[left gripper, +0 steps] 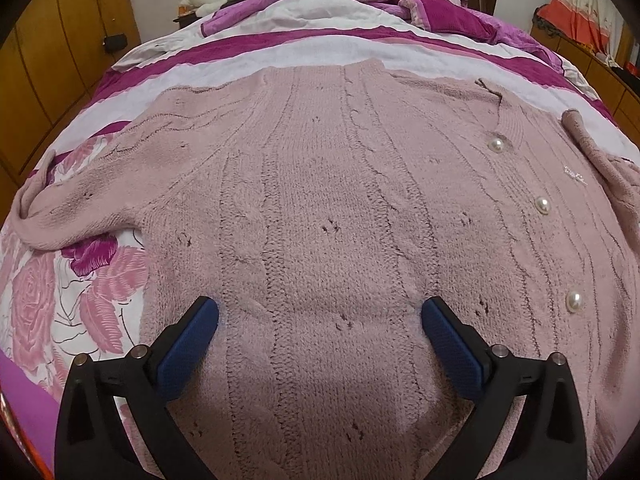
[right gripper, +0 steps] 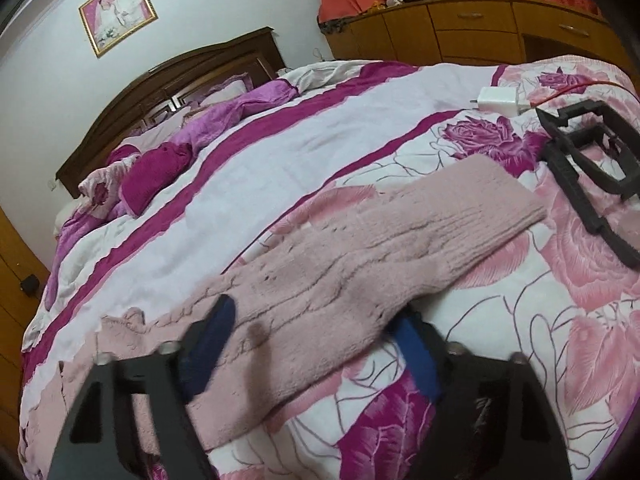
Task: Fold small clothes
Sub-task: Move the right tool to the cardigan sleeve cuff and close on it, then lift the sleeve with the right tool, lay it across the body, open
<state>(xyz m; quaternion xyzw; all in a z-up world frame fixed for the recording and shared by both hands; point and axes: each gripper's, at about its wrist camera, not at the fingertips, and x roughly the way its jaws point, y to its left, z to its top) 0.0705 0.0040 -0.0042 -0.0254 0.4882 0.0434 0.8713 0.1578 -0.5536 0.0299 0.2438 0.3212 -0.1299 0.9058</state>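
The left gripper hovers wide open over the pink cardigan; the right gripper, half open, straddles its sleeve at lower centre, gripping nothing yet. The next move is probably pinching the sleeve to fold it inward.

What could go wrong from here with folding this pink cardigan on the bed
1. The left gripper is open over flat knit, so it may pinch only one layer of the cardigan.
2. The right gripper straddles the sleeve; swinging it could snag the black frame or charger.

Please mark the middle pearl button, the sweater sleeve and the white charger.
Middle pearl button (left gripper: 542, 203), left wrist view, button face.
Sweater sleeve (right gripper: 420, 224), right wrist view, mid-sleeve knit.
White charger (right gripper: 497, 100), right wrist view, plug body.
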